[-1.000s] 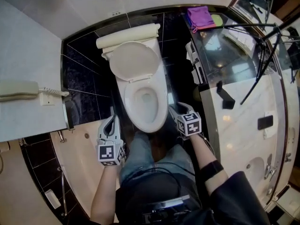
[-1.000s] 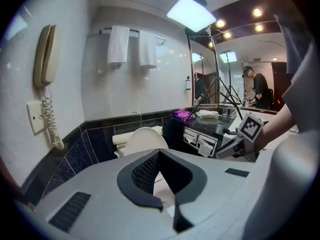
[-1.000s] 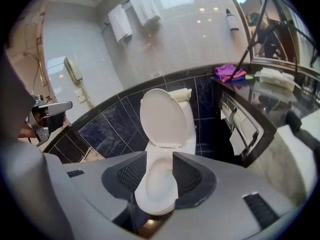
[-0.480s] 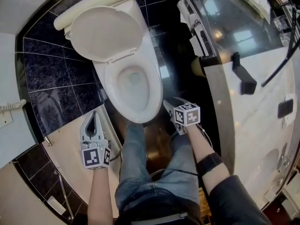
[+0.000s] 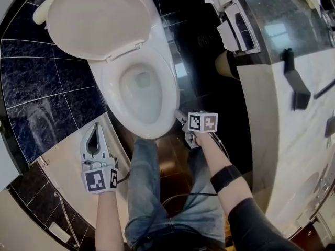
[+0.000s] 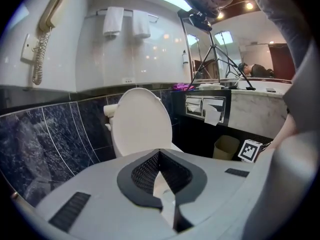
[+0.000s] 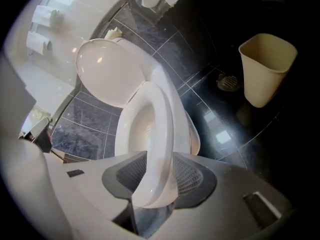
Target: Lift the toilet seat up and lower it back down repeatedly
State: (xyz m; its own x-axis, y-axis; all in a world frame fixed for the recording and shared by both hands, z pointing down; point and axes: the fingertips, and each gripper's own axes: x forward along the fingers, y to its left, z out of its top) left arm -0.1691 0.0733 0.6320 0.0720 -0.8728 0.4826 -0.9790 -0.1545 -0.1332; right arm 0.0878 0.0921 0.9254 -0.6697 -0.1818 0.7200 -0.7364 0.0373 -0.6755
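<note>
Dark tiled floor runs around the white toilet below me. Its lid stands raised against the tank end. The toilet seat lies low over the bowl, and I can't tell if it rests on the rim or sits just clear of it. A cream waste bin stands on the floor to the right of the toilet, well apart from it.

My right claw is at the front right of the bowl. It is clamped on the toilet seat: the seat's front edge runs between both ribbed pads and they press on it. My left claw hangs off the toilet's left side, apart from it and pointing toward the lid. Its jaws meet at the tips with nothing between them.
</note>
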